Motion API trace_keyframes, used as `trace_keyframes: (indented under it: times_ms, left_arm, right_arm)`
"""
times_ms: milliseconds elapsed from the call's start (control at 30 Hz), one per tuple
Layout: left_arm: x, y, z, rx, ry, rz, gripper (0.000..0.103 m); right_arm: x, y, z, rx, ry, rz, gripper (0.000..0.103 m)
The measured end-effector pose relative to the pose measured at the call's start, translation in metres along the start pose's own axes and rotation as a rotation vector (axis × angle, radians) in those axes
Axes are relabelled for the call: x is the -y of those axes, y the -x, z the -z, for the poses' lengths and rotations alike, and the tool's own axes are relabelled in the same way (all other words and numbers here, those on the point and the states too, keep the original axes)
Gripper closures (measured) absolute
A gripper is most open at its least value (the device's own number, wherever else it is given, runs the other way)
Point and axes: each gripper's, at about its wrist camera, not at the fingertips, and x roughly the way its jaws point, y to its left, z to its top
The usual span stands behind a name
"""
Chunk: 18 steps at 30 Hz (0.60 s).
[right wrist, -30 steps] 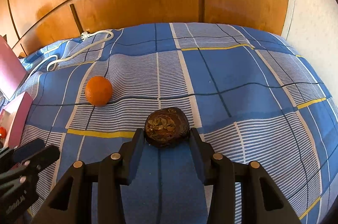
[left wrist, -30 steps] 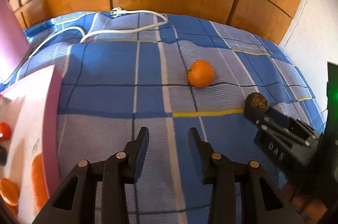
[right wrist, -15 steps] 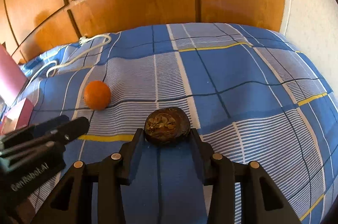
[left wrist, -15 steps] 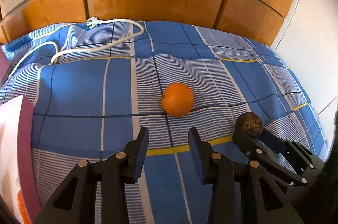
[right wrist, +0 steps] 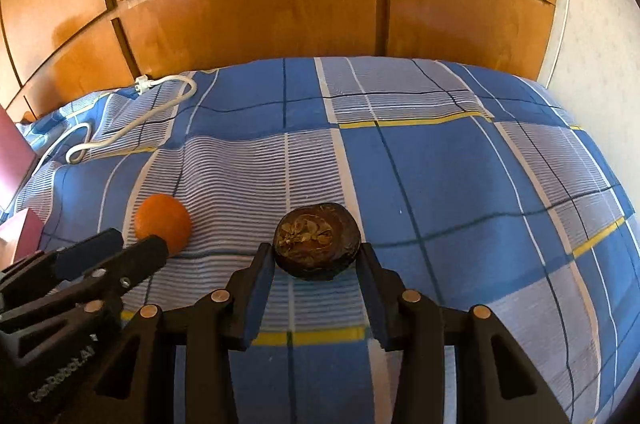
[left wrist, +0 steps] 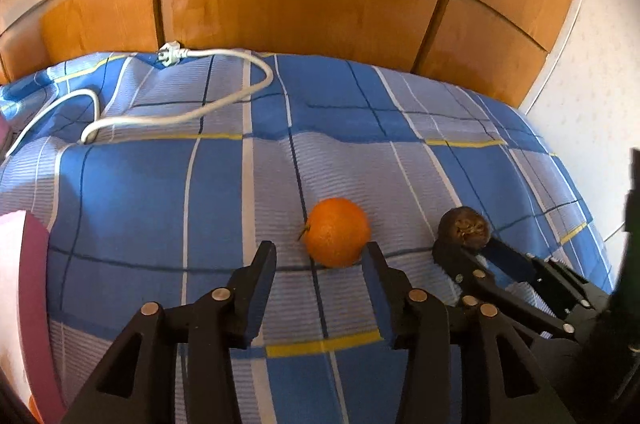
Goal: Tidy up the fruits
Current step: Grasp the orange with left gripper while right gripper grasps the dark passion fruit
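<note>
So the orange (left wrist: 337, 232) is a round, finely dimpled fruit sitting on the checked blue bedspread (left wrist: 160, 192) with its little stem nub poking left, right at the tips of the left gripper (left wrist: 320, 258), whose jaws are spread wide with nothing in them. The right gripper (right wrist: 318, 260) is clamped on a dark brown, wrinkly, flattened-round fruit (right wrist: 316, 244), its dried leafy cap facing the camera. Further back a smooth white power cable (left wrist: 180, 116) loops over the fabric below glossy wooden panels (left wrist: 300, 0), and a pink box (left wrist: 24, 304) edges in at left.
</note>
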Motion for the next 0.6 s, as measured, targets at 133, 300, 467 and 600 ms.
trace_keyframes:
  times_ms: [133, 300, 467, 600]
  left_arm:
    - [0.002, -0.006, -0.006, 0.005, 0.003, 0.016, 0.056]
    - [-0.001, -0.015, -0.01, -0.008, 0.038, 0.04, 0.046]
    - [0.001, -0.02, -0.011, -0.02, 0.049, 0.061, 0.046]
    - [0.003, -0.028, -0.014, -0.034, 0.047, 0.049, 0.047]
  right_arm:
    - [0.006, -0.007, -0.003, -0.007, -0.019, -0.018, 0.06]
    - [0.01, -0.008, -0.001, 0.002, -0.036, -0.038, 0.06]
    - [0.013, -0.008, 0.0, 0.008, -0.048, -0.055, 0.06]
    - [0.013, -0.008, 0.0, 0.01, -0.045, -0.052, 0.06]
